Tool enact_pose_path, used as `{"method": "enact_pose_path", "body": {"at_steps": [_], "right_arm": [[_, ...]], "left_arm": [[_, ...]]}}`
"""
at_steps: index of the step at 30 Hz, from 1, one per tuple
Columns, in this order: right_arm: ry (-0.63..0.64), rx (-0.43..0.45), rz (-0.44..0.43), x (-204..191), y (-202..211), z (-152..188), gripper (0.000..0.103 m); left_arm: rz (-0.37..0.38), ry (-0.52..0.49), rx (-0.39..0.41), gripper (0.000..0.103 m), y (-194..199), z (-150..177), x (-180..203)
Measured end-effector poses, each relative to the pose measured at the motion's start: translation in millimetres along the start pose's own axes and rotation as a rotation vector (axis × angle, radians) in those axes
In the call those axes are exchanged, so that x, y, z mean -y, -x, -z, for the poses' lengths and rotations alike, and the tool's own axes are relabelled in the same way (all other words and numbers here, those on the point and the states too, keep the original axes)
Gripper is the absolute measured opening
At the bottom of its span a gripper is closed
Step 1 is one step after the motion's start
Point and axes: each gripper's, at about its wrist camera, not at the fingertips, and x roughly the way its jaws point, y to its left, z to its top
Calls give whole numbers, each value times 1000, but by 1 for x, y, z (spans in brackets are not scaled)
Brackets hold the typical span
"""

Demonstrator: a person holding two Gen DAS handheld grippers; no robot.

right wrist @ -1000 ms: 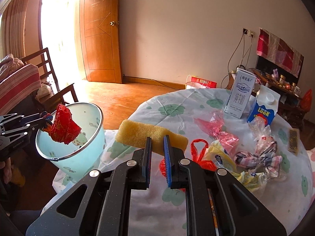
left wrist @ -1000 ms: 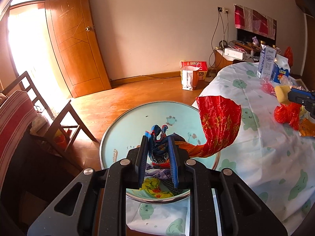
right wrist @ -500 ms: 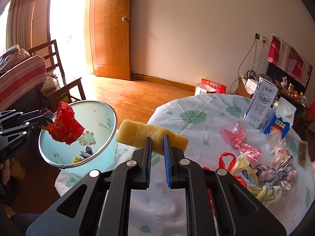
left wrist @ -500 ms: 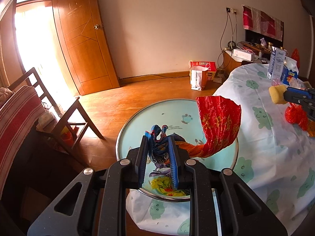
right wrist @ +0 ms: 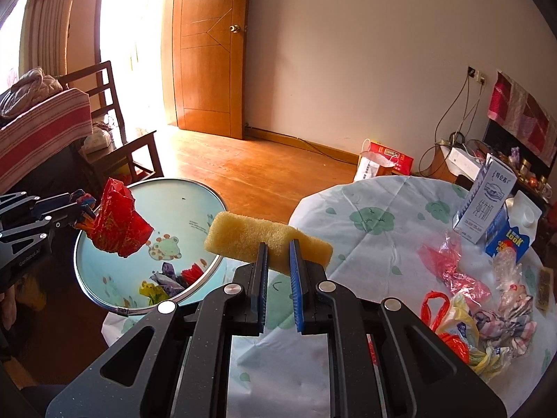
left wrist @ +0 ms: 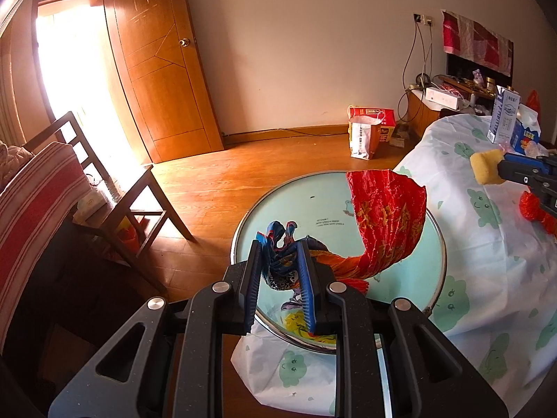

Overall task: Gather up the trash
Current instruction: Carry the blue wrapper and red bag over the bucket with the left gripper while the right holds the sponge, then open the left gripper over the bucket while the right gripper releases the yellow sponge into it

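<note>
My left gripper [left wrist: 278,247] is shut on a crumpled wrapper [left wrist: 386,223], blue and patterned at the pinched end, red and gold where it fans out over the light-blue basin [left wrist: 323,202]. That basin [right wrist: 195,209] stands at the table's edge with a few bits of trash in its bottom. My right gripper [right wrist: 277,245] is shut on a yellow sponge [right wrist: 243,237], held in the air between the basin and the table. In the left wrist view the sponge [left wrist: 485,166] and the right gripper [left wrist: 501,170] show at the right edge. In the right wrist view the left gripper [right wrist: 85,209] holds the wrapper [right wrist: 118,224] over the basin's near rim.
The round table [right wrist: 376,223] has a cloth with green prints; on it lie plastic bags [right wrist: 452,275], a milk carton [right wrist: 485,202] and a blue carton [right wrist: 511,233]. A wooden chair [left wrist: 115,188] stands left. A paper bag [left wrist: 365,136] sits on the floor by the wall.
My right gripper has carried the sponge leftward off the table, closer to the basin. The left gripper still holds the wrapper over the basin, and its view has shifted slightly.
</note>
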Motion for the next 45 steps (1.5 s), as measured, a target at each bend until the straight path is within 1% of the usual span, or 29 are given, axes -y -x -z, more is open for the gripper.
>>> {"method": "enact_pose_path", "body": {"at_steps": [20, 33, 45], "right_arm": [[59, -24, -29, -31, -26, -12, 13], [82, -33, -41, -45, -35, -17, 13], [91, -34, -44, -50, -35, -18, 13]], "left_arm": [[-61, 33, -15, 21, -6, -1, -28], [-72, 53, -27, 21, -9, 1, -41], [-65, 53, -23, 21, -9, 1, -41]]}}
